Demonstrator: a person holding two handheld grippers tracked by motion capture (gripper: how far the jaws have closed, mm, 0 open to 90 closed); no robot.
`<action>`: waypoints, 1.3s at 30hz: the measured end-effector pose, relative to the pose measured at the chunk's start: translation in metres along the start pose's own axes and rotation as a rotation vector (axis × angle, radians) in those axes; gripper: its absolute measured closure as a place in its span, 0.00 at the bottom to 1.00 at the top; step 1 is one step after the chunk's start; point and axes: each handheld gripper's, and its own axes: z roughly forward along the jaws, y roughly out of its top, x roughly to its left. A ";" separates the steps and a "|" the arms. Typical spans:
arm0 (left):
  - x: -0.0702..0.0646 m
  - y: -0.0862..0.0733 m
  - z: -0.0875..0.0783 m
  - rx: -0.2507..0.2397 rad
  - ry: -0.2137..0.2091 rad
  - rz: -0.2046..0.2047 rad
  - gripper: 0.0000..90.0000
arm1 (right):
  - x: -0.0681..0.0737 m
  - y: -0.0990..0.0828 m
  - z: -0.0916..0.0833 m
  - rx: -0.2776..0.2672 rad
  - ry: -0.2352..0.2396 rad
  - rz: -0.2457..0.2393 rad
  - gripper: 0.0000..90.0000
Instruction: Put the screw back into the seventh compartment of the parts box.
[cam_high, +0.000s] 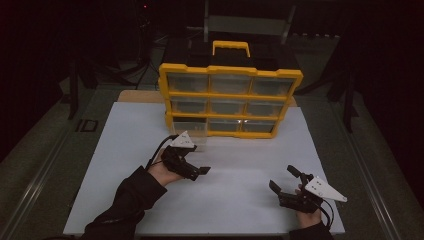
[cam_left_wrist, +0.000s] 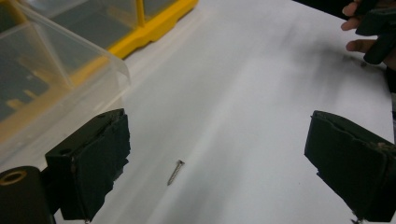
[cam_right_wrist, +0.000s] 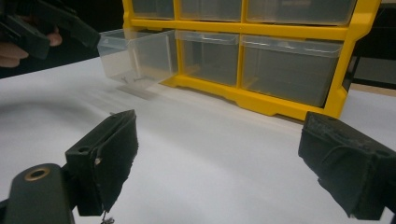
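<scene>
A white desk (cam_high: 235, 200) carries a yellow drawer cabinet (cam_high: 230, 100) with its bottom-left clear drawer (cam_left_wrist: 51, 84) pulled out. Both tools, left (cam_high: 196, 170) and right (cam_high: 282, 180), are spread wide, holding nothing. A small screw (cam_left_wrist: 175, 172) lies between the left jaws: light, stiff, likely slippery; best pinched across its shank.
</scene>
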 end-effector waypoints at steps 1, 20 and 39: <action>0.001 -0.001 0.001 0.001 -0.006 -0.001 0.06 | 0.000 0.000 0.000 0.000 0.000 0.000 0.13; 0.014 -0.017 0.028 0.044 0.033 -0.003 0.31 | 0.000 0.000 0.000 0.003 0.003 0.001 0.13; 0.027 -0.028 0.049 0.136 0.006 -0.002 0.68 | 0.000 -0.001 0.001 0.003 0.006 0.002 0.13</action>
